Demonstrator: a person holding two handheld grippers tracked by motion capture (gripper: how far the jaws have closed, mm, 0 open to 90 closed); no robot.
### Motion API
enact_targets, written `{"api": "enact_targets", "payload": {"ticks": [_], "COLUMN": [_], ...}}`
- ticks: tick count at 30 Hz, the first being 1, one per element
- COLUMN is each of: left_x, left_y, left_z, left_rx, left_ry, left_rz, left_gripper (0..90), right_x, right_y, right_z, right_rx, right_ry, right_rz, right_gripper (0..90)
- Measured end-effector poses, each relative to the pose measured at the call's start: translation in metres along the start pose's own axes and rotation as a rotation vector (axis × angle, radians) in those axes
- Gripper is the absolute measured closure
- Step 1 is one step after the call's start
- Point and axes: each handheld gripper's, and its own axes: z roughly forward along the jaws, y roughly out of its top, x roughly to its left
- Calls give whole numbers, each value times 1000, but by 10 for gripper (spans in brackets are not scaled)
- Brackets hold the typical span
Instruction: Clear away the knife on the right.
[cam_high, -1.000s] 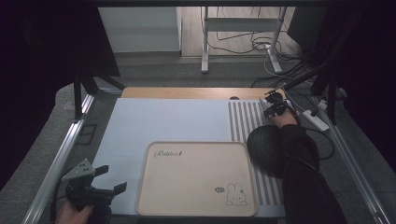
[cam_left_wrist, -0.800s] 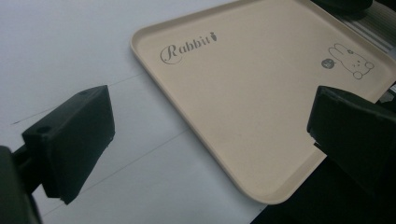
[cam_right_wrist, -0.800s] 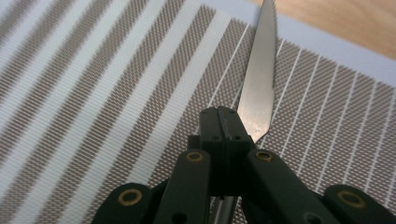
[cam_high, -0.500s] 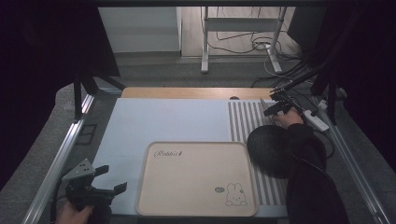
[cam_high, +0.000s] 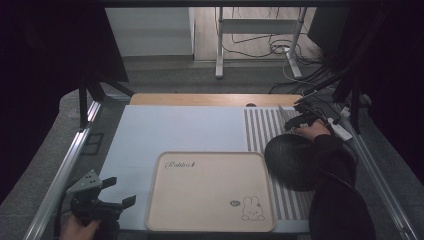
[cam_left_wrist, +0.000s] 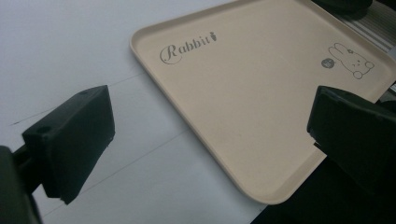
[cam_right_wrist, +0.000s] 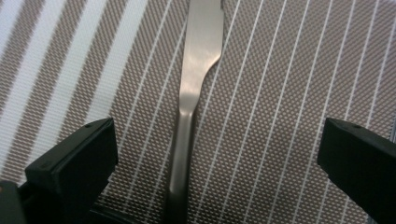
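The butter knife (cam_right_wrist: 191, 93) lies flat on the striped placemat (cam_right_wrist: 289, 93), beyond the far right corner of the rabbit tray (cam_high: 210, 192). The right gripper (cam_right_wrist: 217, 163) has just been opening — jaws wide, handle between them untouched. Closing high could skid the thin steel away. The left gripper (cam_left_wrist: 205, 140) waits spread at the tray's near left corner — a swing could nudge it.

The high view is dim, darkest at its upper corners; beside the tray (cam_high: 210, 192), the pale mat (cam_high: 175, 132) is the brightest part. In the gripper views the light is soft and even, a dull sheen runs along the knife (cam_right_wrist: 194, 79), and the near jaws look blurred.
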Motion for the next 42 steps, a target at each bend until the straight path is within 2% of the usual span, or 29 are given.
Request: {"api": "enact_targets", "payload": {"ticks": [3,5,6,8,9,10,11,12,13,14,15,17,18,22,25,28,30,32,42], "left_x": [0,0,0,0,0,0,0,0,0,0,0,0,-1,-1,0,-1,-1,-1,-1], "left_y": [0,0,0,0,0,0,0,0,0,0,0,0,0,0,0,0,0,0,0], "left_z": [0,0,0,0,0,0,0,0,0,0,0,0,0,0,0,0,0,0,0], "left_rx": [1,1,0,0,0,1,1,2,2,2,2,4,3,5,3,4,3,3,3], "left_ry": [-1,-1,-2,-2,-2,-1,-1,-1,-1,-1,-1,0,0,0,-1,0,0,-1,-1], "left_rz": [2,1,0,1,2,4,5,5,5,5,6,6,6,7,5,7,7,7,5], "left_gripper": [17,17,17,17,17,18,18,18,18,18,18,18,18,18,19,19,19,19,19], "right_x": [0,-2,-1,1,2,2,5,5,5,5,5,3,0,-1,1,0,1,-1,-19], "right_y": [-1,-2,-2,-3,-3,-3,-4,-4,-4,-4,-5,-6,-7,-8,-7,-7,-8,-8,-15], "right_z": [3,3,3,2,1,0,-3,-3,-4,-4,-4,-5,-5,-6,-6,-6,-7,-7,-16], "right_rx": [17,22,27,36,33,31,31,31,34,34,34,37,32,35,37,37,33,31,35], "right_ry": [10,56,64,37,43,46,55,55,58,70,70,82,93,100,93,94,61,48,48], "right_rz": [-6,8,5,-36,-42,-54,-77,-77,-87,-90,-88,-86,-112,-121,-169,-165,-188,-201,-146], "right_gripper": [95,231,247,311,356,432,590,590,665,682,747,789,796,799,801,802,802,802,802]}}
